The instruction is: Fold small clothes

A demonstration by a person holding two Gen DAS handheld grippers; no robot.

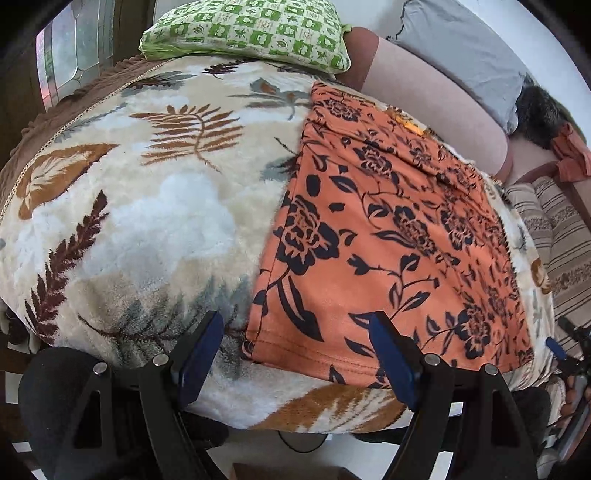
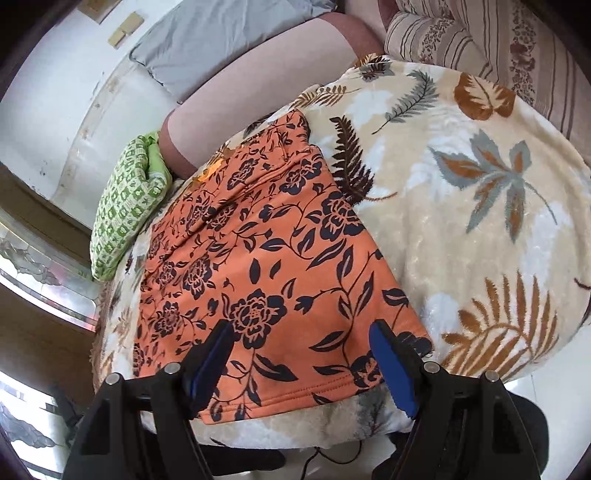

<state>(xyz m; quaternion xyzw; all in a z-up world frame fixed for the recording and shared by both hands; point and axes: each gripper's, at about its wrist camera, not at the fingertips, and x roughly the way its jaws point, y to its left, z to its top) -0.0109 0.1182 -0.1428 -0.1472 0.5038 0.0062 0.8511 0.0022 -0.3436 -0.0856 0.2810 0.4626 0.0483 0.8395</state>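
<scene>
Orange floral garment flat on fleece blanket, both grippers wide apart

Fabric in orange with a dark flower print, the garment (image 1: 388,229) lay spread flat on a cream leaf-patterned blanket (image 1: 147,206), its stitched hem running along the blanket's near edge. A green checked pillow (image 1: 247,31) sat at the far end, close beside the garment's far corner, and a grey pillow (image 1: 465,51) lay further back against the wall. A striped cushion (image 2: 480,44) showed beyond the blanket.

The left gripper (image 1: 295,332) hovered over the hem's left corner, its blue-padded fingers (image 1: 201,354) spread wide and holding nothing; whether the pads touched the cloth could not be told. The right gripper (image 2: 301,339) stood over the hem's right part, jaws likewise wide apart, straddling the fabric without pinching it. Part of the right gripper appeared at the far right edge of the left wrist view.
</scene>
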